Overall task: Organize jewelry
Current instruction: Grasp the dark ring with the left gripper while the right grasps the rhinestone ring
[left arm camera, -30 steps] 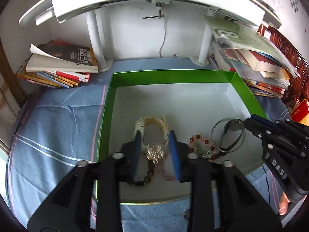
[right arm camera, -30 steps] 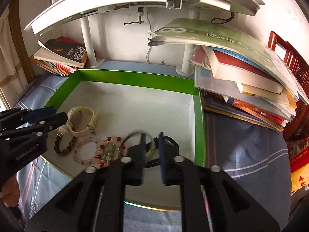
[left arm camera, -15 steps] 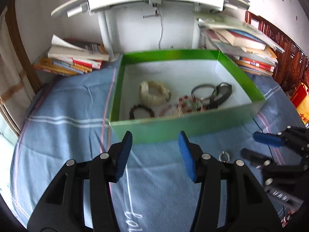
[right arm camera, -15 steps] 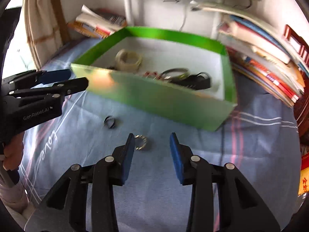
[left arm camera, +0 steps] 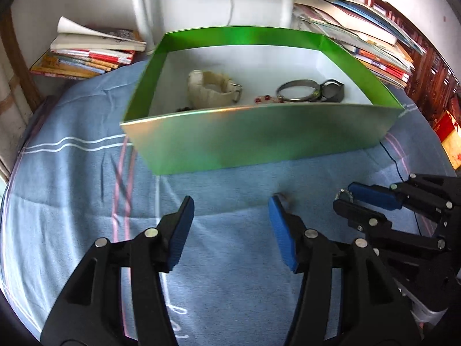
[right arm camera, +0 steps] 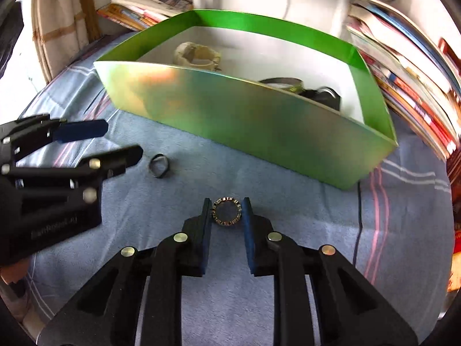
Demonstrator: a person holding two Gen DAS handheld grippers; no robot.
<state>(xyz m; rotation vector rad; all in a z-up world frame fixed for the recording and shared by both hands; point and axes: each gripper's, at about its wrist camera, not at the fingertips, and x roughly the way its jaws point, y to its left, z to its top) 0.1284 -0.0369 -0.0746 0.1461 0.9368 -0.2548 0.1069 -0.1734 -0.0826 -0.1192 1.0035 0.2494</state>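
Both grippers now out of the green box (right arm camera: 259,115) and down over the blue cloth (right arm camera: 201,302) before its near wall, where a second ago over the jewelry inside. Right gripper (right arm camera: 226,212) just closed to a narrow gap, pads against a studded metal ring (right arm camera: 226,212) lying flat: pickup likely under way. Left gripper (left arm camera: 230,207) just opened wide, empty, beside a dark ring (right arm camera: 158,165) lying just past its tips. Both rings small, thin, probably apt to slip.

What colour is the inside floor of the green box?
White. The box floor shows best in the left wrist view.
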